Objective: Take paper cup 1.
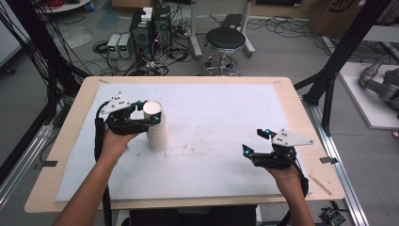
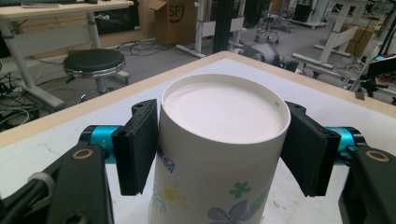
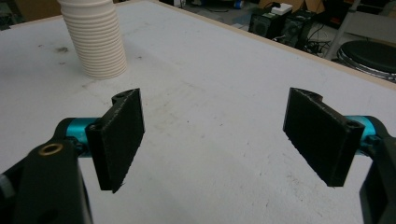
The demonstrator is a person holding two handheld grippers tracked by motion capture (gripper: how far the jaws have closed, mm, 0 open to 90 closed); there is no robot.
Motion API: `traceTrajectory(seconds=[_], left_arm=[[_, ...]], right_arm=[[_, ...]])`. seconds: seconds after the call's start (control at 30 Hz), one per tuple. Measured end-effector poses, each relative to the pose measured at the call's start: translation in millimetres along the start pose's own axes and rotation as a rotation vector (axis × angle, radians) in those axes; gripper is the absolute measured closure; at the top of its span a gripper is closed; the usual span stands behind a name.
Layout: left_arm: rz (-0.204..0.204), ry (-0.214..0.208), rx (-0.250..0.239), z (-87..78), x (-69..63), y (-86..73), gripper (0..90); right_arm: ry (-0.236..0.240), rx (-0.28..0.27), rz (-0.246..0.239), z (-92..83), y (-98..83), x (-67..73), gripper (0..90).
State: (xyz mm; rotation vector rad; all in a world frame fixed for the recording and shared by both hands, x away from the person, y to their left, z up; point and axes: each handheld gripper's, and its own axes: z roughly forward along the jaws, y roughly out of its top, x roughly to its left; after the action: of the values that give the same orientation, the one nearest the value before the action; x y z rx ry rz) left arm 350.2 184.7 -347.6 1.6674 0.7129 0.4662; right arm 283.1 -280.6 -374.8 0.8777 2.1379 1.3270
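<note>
While your left gripper (image 1: 147,114) sits at about nine o'clock on the white mat (image 1: 221,160), its two black pads have drawn in against the top cup (image 2: 223,154) of the stack of paper cups (image 1: 156,127). Seen from the left gripper view, one pad lies flat on the cup's left wall and the other on its right wall, both just under the rim, so the jaws are closed on that cup at roughly its own width. The cup is upside down: its flat white base faces up, and a flower print in green, yellow and blue shows on the side below the pads.

From above, the stack stands upright on the mat, left of centre, near ten o'clock from the middle of the table (image 1: 61,155). Your left hand (image 1: 115,141) holds the gripper level, coming at the stack from its nine o'clock side.

Your right gripper (image 1: 259,141) is over the mat at about four o'clock, well apart from the stack. In the right gripper view its jaws stand wide, with only bare mat between them and nothing touching either pad. From there the ribbed stack (image 3: 95,39) shows far off at eleven o'clock.

Beyond the table's twelve o'clock edge a black round stool (image 1: 225,40) stands on the floor among cables.
</note>
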Motion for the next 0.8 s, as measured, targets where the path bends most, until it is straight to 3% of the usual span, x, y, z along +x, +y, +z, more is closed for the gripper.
traceTrajectory(seconds=[0.47, 0.7, 0.8], left_arm=[[0.031, -0.032, -0.069, -11.5, -5.9, 38.6, 33.6], [0.032, -0.031, -0.166, -23.1, -12.9, 61.1, 34.3], [0.046, -0.064, -0.192, -26.9, -21.3, 71.1, 34.3]], right_arm=[[-0.001, -0.004, -0.024, -0.1, 12.5, 1.8, 20.8], [0.011, -0.001, -0.019, 2.8, 17.5, 0.8, 20.8], [0.023, -0.001, -0.027, 7.0, 22.0, 0.1, 20.8]])
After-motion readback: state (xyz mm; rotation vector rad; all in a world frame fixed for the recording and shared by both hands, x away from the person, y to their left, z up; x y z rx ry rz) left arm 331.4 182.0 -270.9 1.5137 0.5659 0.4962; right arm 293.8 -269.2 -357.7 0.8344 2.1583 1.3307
